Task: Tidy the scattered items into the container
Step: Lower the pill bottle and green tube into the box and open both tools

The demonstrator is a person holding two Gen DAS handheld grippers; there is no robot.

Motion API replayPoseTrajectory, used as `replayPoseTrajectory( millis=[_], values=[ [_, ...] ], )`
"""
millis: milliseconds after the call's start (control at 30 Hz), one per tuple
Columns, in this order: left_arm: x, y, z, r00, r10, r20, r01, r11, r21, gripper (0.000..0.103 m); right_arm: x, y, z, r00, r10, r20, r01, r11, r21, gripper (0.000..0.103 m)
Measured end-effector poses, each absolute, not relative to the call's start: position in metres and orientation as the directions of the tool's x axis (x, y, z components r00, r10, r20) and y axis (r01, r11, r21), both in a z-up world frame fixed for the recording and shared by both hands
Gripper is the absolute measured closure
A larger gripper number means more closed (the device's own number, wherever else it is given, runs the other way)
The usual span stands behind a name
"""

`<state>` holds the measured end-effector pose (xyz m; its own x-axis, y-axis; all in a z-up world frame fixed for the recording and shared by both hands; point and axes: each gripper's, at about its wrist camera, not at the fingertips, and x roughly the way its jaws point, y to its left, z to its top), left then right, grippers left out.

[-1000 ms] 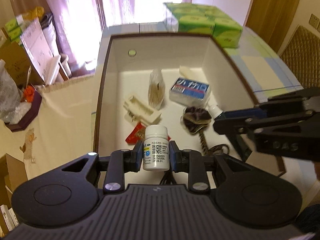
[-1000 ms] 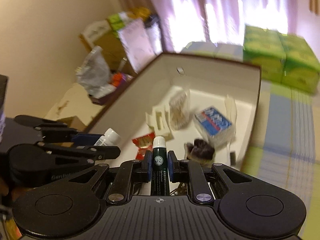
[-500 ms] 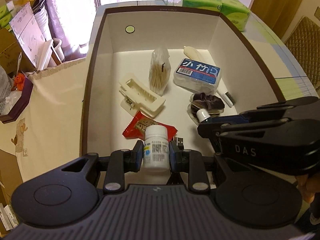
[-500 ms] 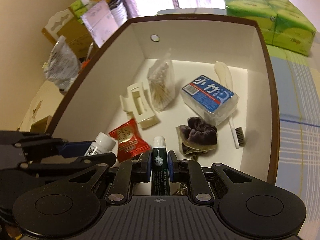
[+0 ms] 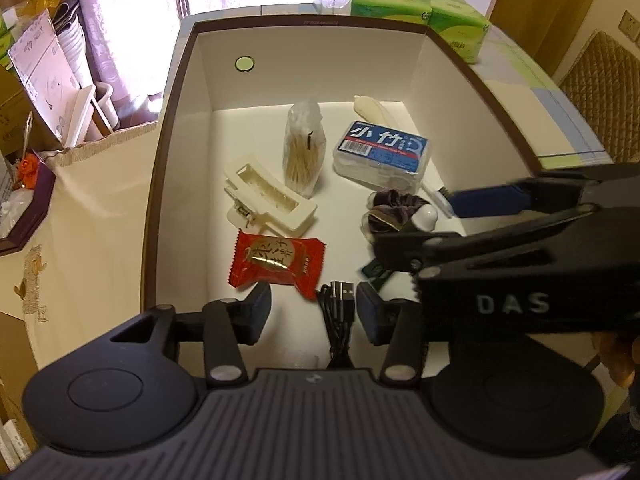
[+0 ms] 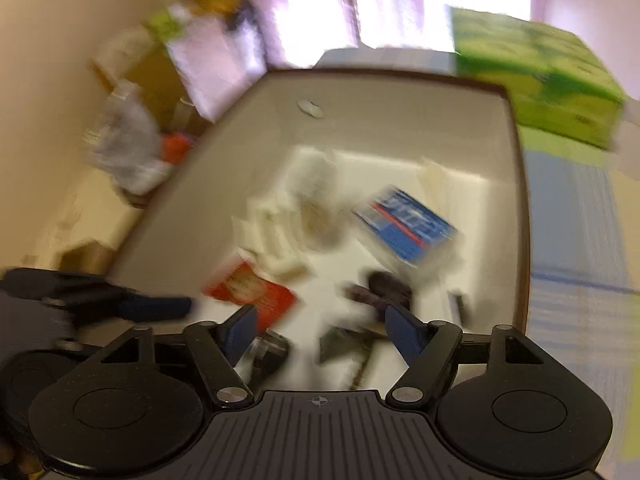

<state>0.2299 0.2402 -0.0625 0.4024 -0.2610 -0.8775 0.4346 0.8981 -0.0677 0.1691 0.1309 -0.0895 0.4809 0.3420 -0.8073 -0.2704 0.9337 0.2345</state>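
Lying inside the box (image 5: 182, 128), the items you tidy are spread on its white floor. A red snack packet (image 5: 276, 263) is near the front, just behind your left tongs (image 5: 314, 312), and a cream hair clip (image 5: 266, 200) lies just behind the packet. A clear bag of cotton swabs (image 5: 304, 148) lies further back, beside a blue and white tissue pack (image 5: 384, 155). A dark scrunchie (image 5: 390, 210) lies in front of the tissue pack, and a black cable (image 5: 339, 312) runs between the fingers of your left tongs. A white cap (image 5: 425, 216) shows beside the scrunchie, partly hidden behind your right tongs (image 5: 420, 224), with a dark green thing (image 5: 374, 271) under them; I cannot tell if these belong together.

Your left tongs are apart and hold nothing, above the front part of the box. Your right tongs (image 6: 320, 330) are also apart and empty; their own camera is very blurred, but the two blue pads stand wide from each other.

Outside the box, green tissue packs (image 5: 404, 2) stand behind it on the table (image 5: 560, 120). A cream cloth (image 5: 92, 208) covers the surface on the left.
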Motion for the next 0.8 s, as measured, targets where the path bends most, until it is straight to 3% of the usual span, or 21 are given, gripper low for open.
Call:
replayPoseTrajectory(
  millis=[200, 300, 800],
  values=[
    [0.223, 0.242, -0.054, 0.42, -0.277, -0.864, 0.429, 0.9, -0.08, 0.047, 0.164, 0.129, -0.076, 0.525, 0.325, -0.787, -0.292, 0.937, 0.192, 0.027],
    [0.218, 0.242, -0.048, 0.445, -0.259, -0.857, 0.419, 0.906, -0.056, 0.033, 0.161, 0.125, -0.069, 0.543, 0.316, -0.778, -0.297, 0.939, 0.174, 0.008],
    [0.203, 0.253, -0.034, 0.487, -0.22, -0.845, 0.361, 0.932, -0.035, 0.026, 0.117, 0.101, -0.049, 0.553, 0.287, -0.782, -0.322, 0.94, 0.117, 0.007]
  ],
)
